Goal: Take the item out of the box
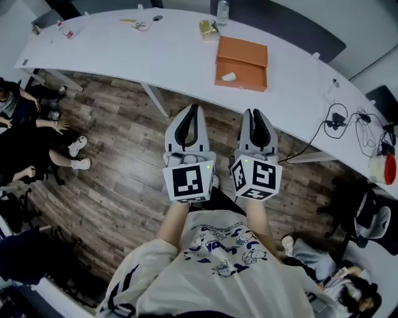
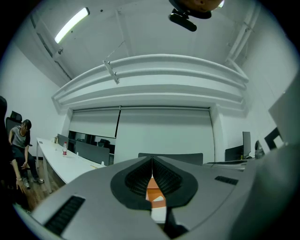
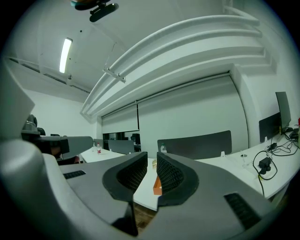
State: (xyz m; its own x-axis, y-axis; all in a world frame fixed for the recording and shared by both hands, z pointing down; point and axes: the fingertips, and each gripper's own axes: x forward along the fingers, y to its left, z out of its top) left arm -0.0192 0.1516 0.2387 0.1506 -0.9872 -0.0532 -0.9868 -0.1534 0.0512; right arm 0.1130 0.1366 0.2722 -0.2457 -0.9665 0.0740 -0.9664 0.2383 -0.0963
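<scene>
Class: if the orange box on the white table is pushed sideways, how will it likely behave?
The orange box sits low and wide, so it would probably slide, not tip. The table looks smooth, offering little grip. Probably light: only a small white item shows inside.

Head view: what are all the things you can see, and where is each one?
table: one, white, curved, across the top
box: one, orange, on the table ahead
item: one, white, small, in the box's near side
bottle: one, clear, table's far edge
packet: one, gold, left of the box
cables: several, black, table's right end
floor: brown wood, below the table
seated people: at least two, dark clothes, far left
left tool: one, grey, shut, empty
right tool: one, grey, shut, empty
</scene>
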